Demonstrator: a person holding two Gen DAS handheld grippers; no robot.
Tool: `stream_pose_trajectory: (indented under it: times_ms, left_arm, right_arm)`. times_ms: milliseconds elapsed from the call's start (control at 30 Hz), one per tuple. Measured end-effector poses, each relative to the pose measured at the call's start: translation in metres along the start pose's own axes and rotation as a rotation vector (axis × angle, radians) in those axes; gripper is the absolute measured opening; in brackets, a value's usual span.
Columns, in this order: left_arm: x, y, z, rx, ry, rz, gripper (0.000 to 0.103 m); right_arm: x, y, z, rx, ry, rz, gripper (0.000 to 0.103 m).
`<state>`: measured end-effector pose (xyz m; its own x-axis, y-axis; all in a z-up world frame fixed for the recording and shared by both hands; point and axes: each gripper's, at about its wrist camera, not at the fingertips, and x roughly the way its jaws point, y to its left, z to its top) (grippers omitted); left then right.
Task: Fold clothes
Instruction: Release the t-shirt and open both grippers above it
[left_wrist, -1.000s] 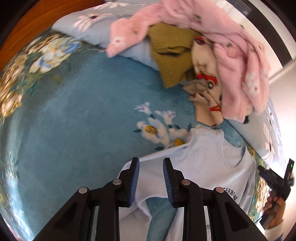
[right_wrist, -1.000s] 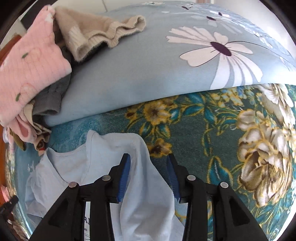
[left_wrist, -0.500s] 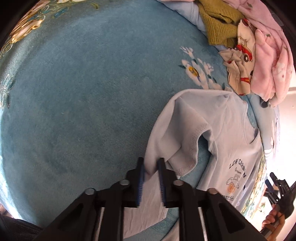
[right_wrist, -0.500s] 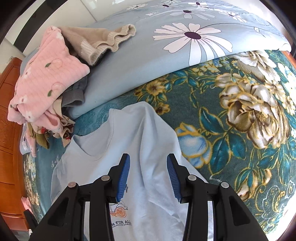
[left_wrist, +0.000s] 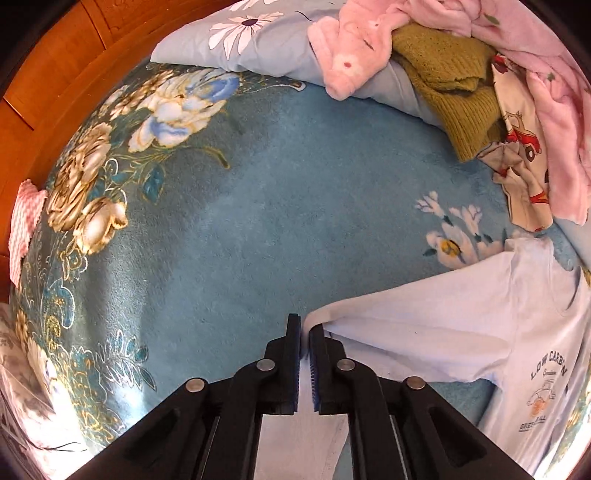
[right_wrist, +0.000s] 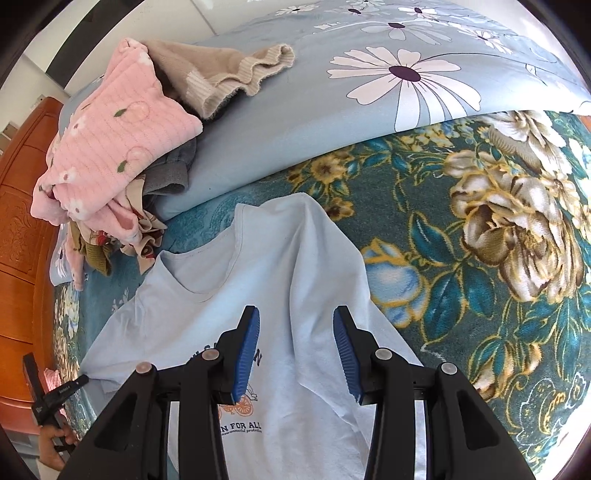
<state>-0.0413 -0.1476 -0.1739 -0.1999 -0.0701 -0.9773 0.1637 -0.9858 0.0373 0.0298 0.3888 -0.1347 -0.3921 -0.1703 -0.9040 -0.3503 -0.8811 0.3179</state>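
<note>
At the far left of the left wrist view a wooden bed frame (left_wrist: 55, 66) curves round the edge of the teal floral blanket (left_wrist: 258, 206), and a bit of pink-and-white cloth (left_wrist: 22, 225) lies on that left edge; only this view shows them so closely. Further right, the left gripper (left_wrist: 305, 354) has its blue-padded jaws drawn nearly together, pinching the sleeve end of the pale blue T-shirt (left_wrist: 461, 332). The sleeve runs out taut to the right, to the shirt body at the blanket's right edge, print upward. Above it, at the top right corner, a pile of clothes (left_wrist: 480, 81) in pink, olive and a car print rests against a grey-blue daisy quilt (left_wrist: 266, 40).

The right wrist view shows the left gripper (right_wrist: 55, 398) small at its lower left, a hand (right_wrist: 51, 446) beneath it, with the shirt's sleeve reaching toward it. The same pile (right_wrist: 118, 158) sits at upper left, here with a beige knit (right_wrist: 229, 70) on top that the other view does not show. The T-shirt (right_wrist: 295, 295) lies flat on the blanket, neckline toward the quilt (right_wrist: 369, 110). The right gripper (right_wrist: 296, 350) hangs over the shirt's chest with jaws wide apart, holding nothing. To the right the blanket (right_wrist: 498, 240) lies bare with large cream roses.
</note>
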Motion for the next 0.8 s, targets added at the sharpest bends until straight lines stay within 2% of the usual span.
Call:
stream_pose_trajectory:
  times_ms: [33,67,100,167,233,300,333,400,467,500,533,600,700,800]
  left_arm:
    - [0.002,0.0,0.001,-0.002,0.007,0.005,0.009]
    - [0.005,0.0,-0.001,-0.012,0.016,0.005,0.017]
    - [0.007,0.0,-0.003,-0.032,0.023,0.004,0.034]
    - [0.006,0.002,-0.012,-0.11,0.017,-0.006,0.055]
    - [-0.004,0.007,-0.031,-0.257,-0.036,-0.016,0.058]
    - [-0.016,0.002,-0.06,-0.406,-0.102,-0.102,0.061]
    - [-0.021,-0.005,-0.073,-0.45,-0.125,-0.158,0.061]
    - [-0.023,-0.039,-0.093,-0.395,-0.13,-0.309,0.061]
    - [-0.023,-0.087,-0.104,-0.23,-0.124,-0.396,0.061]
    - [-0.023,-0.112,-0.107,-0.111,-0.122,-0.421,0.061]
    - [-0.022,-0.13,-0.111,-0.018,-0.12,-0.429,0.061]
    - [-0.021,-0.139,-0.116,0.03,-0.107,-0.426,0.061]
    - [-0.02,-0.152,-0.122,0.103,-0.088,-0.421,0.061]
    - [-0.019,-0.165,-0.129,0.176,-0.069,-0.415,0.061]
  right_arm:
    - [-0.002,-0.003,-0.001,-0.008,-0.003,-0.006,0.043]
    - [-0.004,-0.006,-0.003,-0.016,-0.006,-0.012,0.043]
    - [-0.005,-0.011,-0.004,-0.023,-0.003,-0.029,0.043]
    - [-0.007,-0.021,-0.008,-0.038,0.002,-0.062,0.043]
    - [-0.01,-0.032,-0.011,-0.052,0.008,-0.094,0.043]
    - [-0.012,-0.05,-0.016,-0.036,0.027,-0.129,0.043]
    - [-0.012,-0.057,-0.02,-0.028,0.041,-0.144,0.043]
    - [-0.011,-0.072,-0.029,-0.01,0.069,-0.172,0.043]
    - [-0.01,-0.076,-0.043,-0.022,0.099,-0.176,0.043]
    - [-0.01,-0.074,-0.05,-0.047,0.111,-0.178,0.043]
    - [-0.01,-0.071,-0.057,-0.072,0.123,-0.18,0.043]
    - [-0.009,-0.067,-0.071,-0.128,0.149,-0.192,0.045]
    - [-0.008,-0.074,-0.088,-0.184,0.131,-0.262,0.048]
    - [-0.007,-0.103,-0.097,-0.107,0.129,-0.326,0.048]
